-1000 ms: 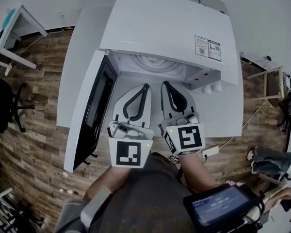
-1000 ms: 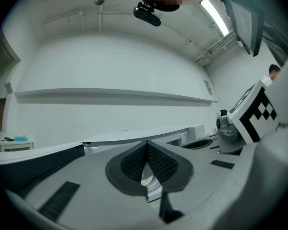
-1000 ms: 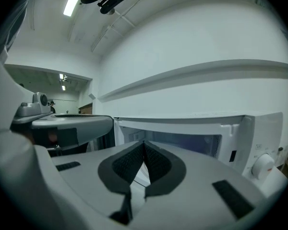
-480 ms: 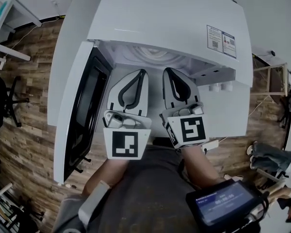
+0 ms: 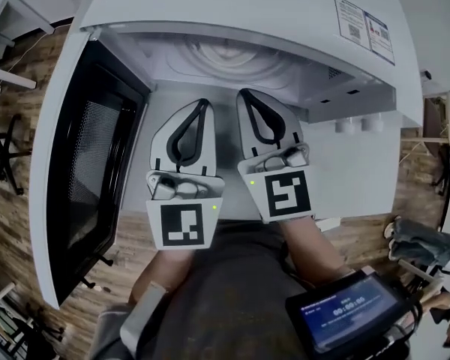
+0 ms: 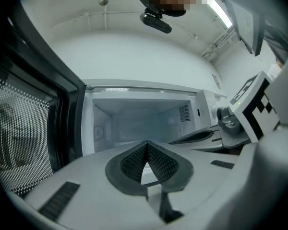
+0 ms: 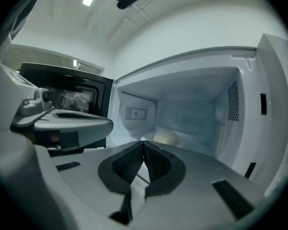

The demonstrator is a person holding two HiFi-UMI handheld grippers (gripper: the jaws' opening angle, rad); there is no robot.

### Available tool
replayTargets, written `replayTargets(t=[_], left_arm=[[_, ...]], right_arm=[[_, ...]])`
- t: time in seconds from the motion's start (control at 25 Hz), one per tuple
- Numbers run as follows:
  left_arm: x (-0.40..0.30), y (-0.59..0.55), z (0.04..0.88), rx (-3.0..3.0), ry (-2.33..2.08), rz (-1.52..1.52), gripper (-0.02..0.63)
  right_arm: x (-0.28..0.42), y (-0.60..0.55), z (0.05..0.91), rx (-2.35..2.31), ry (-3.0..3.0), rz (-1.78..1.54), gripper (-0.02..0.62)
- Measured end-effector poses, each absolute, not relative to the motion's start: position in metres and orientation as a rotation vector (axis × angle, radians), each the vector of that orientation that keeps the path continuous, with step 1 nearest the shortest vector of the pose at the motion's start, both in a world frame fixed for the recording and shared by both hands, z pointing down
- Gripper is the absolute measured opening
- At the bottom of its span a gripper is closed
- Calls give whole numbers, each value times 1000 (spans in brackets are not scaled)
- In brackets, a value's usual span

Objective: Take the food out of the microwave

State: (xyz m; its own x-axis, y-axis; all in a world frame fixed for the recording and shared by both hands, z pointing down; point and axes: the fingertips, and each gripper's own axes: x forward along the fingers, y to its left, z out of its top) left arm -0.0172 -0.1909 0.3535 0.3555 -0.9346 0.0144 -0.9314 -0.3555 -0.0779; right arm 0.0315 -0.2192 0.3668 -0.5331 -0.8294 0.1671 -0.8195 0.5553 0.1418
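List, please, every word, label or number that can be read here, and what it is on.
Sticker on the microwave top: print and codes, too small to read.
Screen at lower right of the head view: a row of digits, too blurred to read.
Left tool and right tool: square markers on their cubes, no words.
Nothing else bears text.

- The microwave [image 5: 247,10] is white and boxy and stands on a white surface [image 5: 356,182].
- Its door [image 5: 82,163] is swung wide open to the left, and its dark window has a dotted mesh.
- The cavity [image 7: 192,109] is pale and lit, with vent holes in its right wall.
- The food [image 7: 167,138] is a pale, rounded lump on the cavity floor, towards the back. Only its top shows.
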Motion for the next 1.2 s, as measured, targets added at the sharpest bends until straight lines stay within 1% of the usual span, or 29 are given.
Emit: replayTargets(t=[0.12, 0.4, 0.56, 0.64, 0.72, 0.92, 1.0, 1.12, 1.16, 1.2], left_arm=[[-21, -191, 363, -2515, 1767, -84, 8], [-26, -194, 364, -2524, 1788, -95, 8], [-26, -197, 360, -2553, 1794, -121, 8], [-27, -197, 357, -2574, 1798, -139, 8], [-29, -196, 354, -2595, 1812, -159, 8], [-41, -190, 336, -2622, 1843, -197, 8], [-43, -189, 327, -2619, 1833, -209, 8], [-44, -189, 321, -2624, 1817, -227, 8], [-44, -189, 321, -2628, 1818, -231, 8], [-44, -188, 320, -2632, 1819, -238, 8]], right_arm=[[28, -221, 374, 1376, -2622, -9, 3], [19, -226, 379, 1337, -2542, -130, 3], [19, -228, 377, 1348, -2556, 12, 3], [21, -230, 377, 1370, -2579, 179, 3], [23, -233, 378, 1403, -2604, 427, 3], [23, -240, 385, 1489, -2593, 1270, 3], [28, -245, 385, 1537, -2555, 1468, 3], [32, -254, 383, 1560, -2530, 1681, 6], [33, -257, 384, 1568, -2512, 1754, 23], [34, -258, 387, 1582, -2472, 1837, 62]])
